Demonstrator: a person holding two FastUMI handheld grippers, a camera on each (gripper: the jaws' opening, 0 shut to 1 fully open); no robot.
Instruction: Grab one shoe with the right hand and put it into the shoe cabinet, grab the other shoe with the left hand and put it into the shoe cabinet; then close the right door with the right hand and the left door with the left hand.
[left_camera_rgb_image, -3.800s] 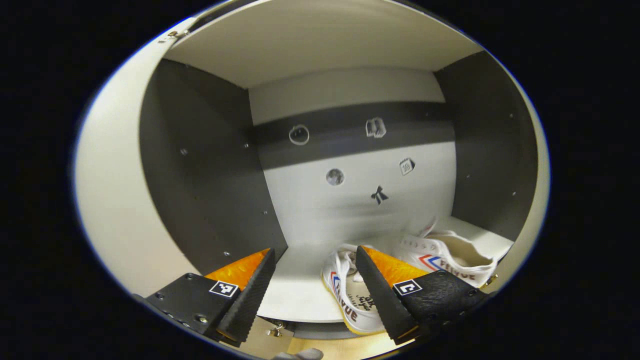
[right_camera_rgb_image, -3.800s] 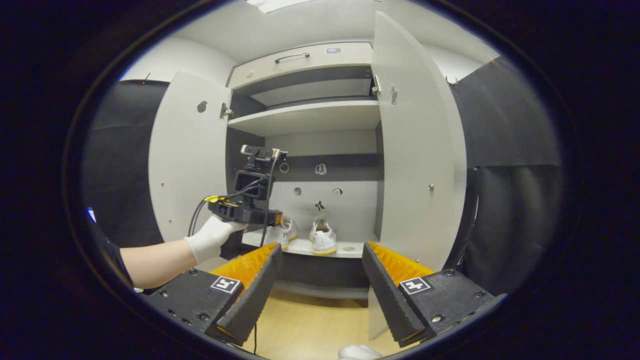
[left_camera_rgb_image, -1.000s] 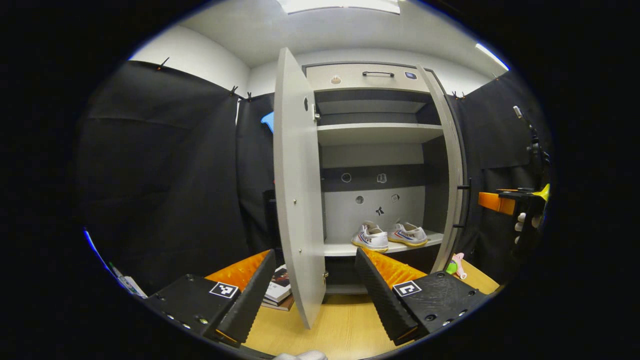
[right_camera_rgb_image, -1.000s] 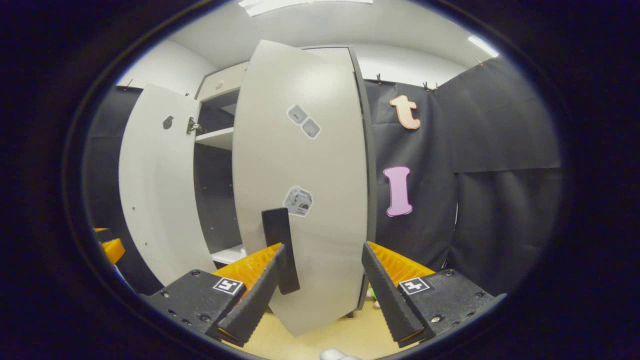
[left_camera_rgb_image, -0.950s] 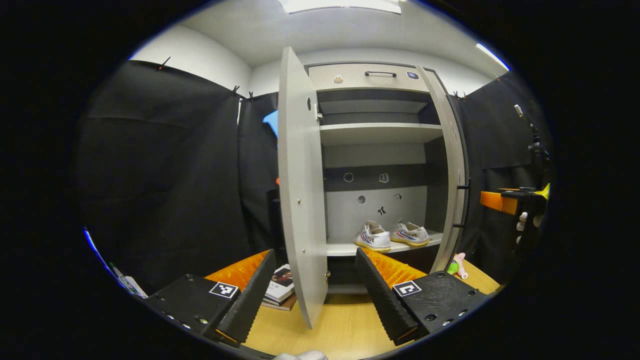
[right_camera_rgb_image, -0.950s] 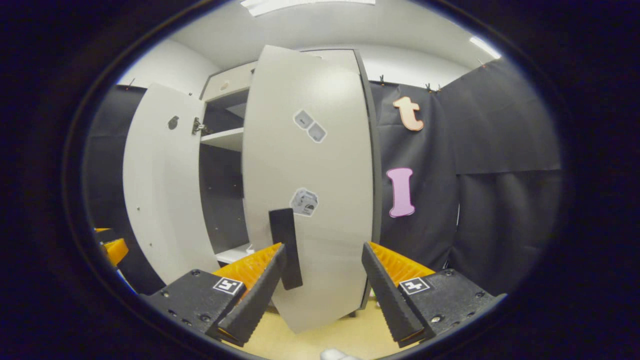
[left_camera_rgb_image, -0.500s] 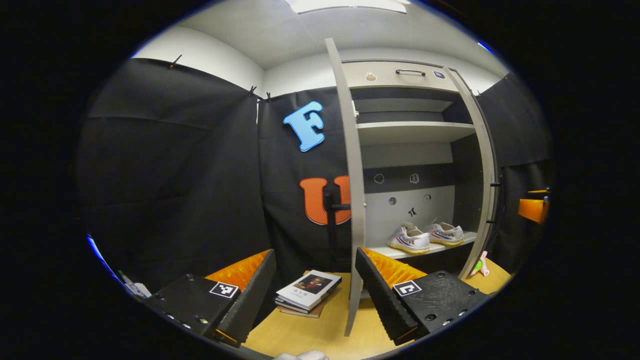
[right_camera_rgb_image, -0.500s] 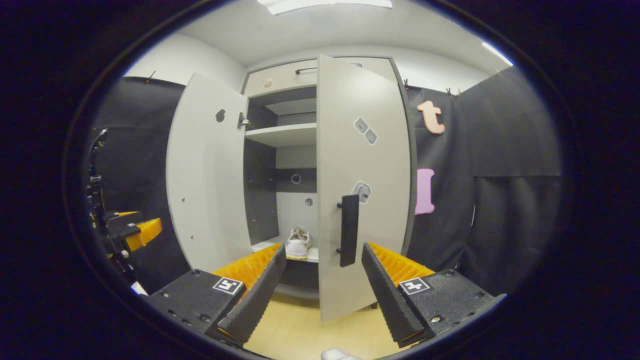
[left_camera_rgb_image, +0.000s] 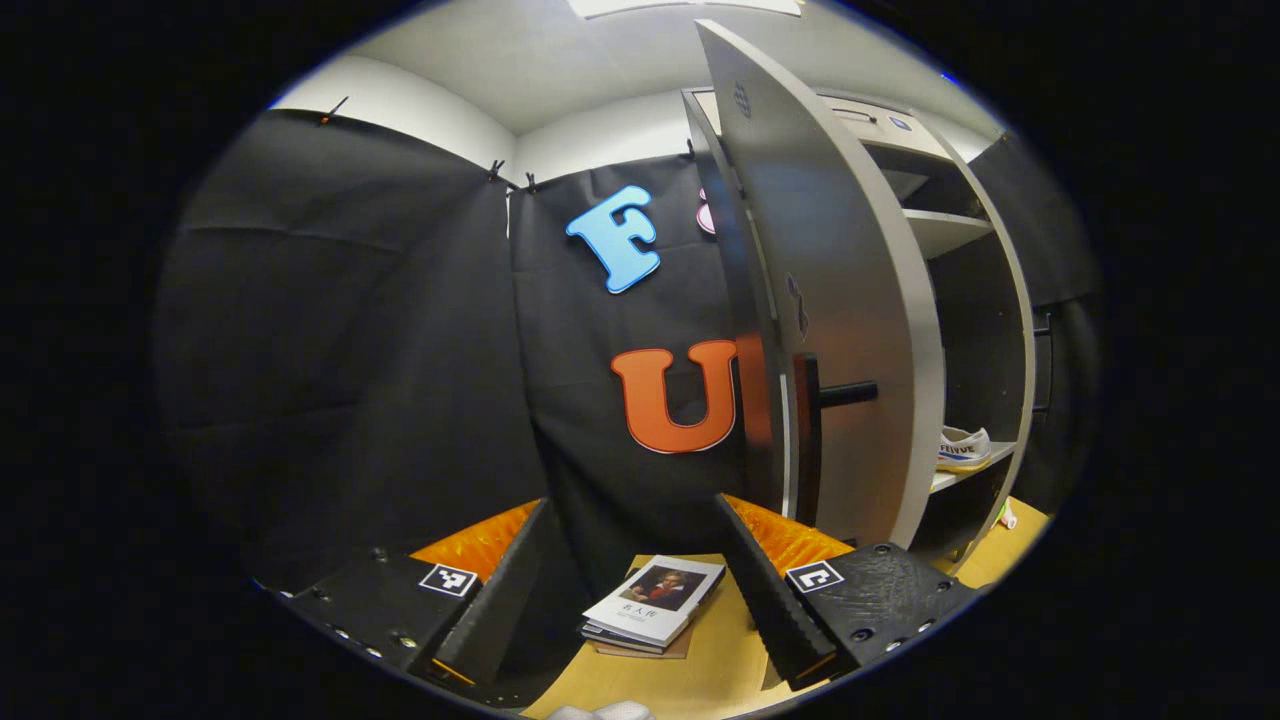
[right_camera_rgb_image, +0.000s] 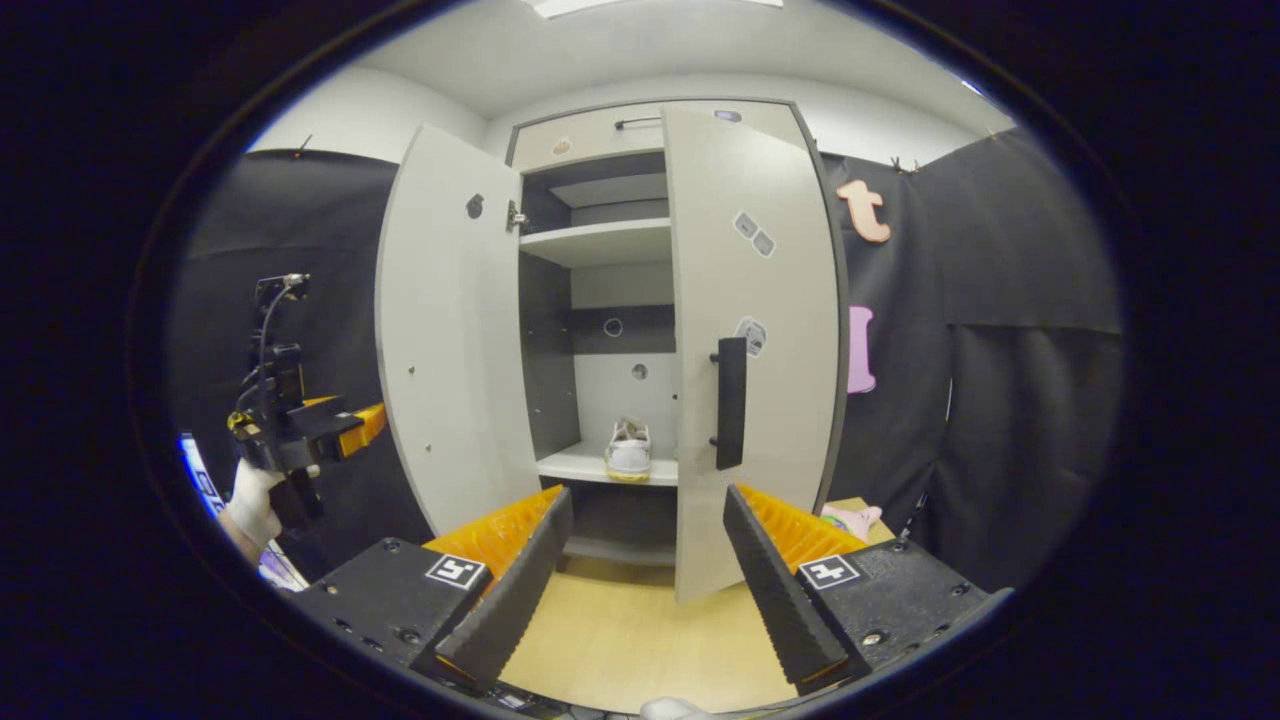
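Note:
In the right gripper view the shoe cabinet (right_camera_rgb_image: 600, 125) stands ahead. Its left door (right_camera_rgb_image: 450, 330) is wide open, and its right door (right_camera_rgb_image: 770, 300), with a black handle (right_camera_rgb_image: 730, 403), is swung partway in. A white shoe (right_camera_rgb_image: 628, 448) rests on the lower shelf (right_camera_rgb_image: 590, 465). My right gripper (right_camera_rgb_image: 647, 492) is open and empty, back from the doors. The left gripper (right_camera_rgb_image: 310, 425) hangs at the far left in a gloved hand (right_camera_rgb_image: 250, 495). In the left gripper view my left gripper (left_camera_rgb_image: 631, 502) is open and empty, facing the left door's (left_camera_rgb_image: 850, 300) outer face and handle (left_camera_rgb_image: 808, 440). A shoe (left_camera_rgb_image: 962, 448) peeks past the door.
A stack of books (left_camera_rgb_image: 655, 603) lies on the wooden floor (left_camera_rgb_image: 720, 660) just left of the cabinet, between my left fingers. A pink thing (right_camera_rgb_image: 850, 520) lies on the floor (right_camera_rgb_image: 620, 640) at the cabinet's right foot. Black cloth walls stand on both sides.
The left gripper came out of the cabinet and swung left, outside the left door. The right door swung partway in, and the right gripper drew back from it.

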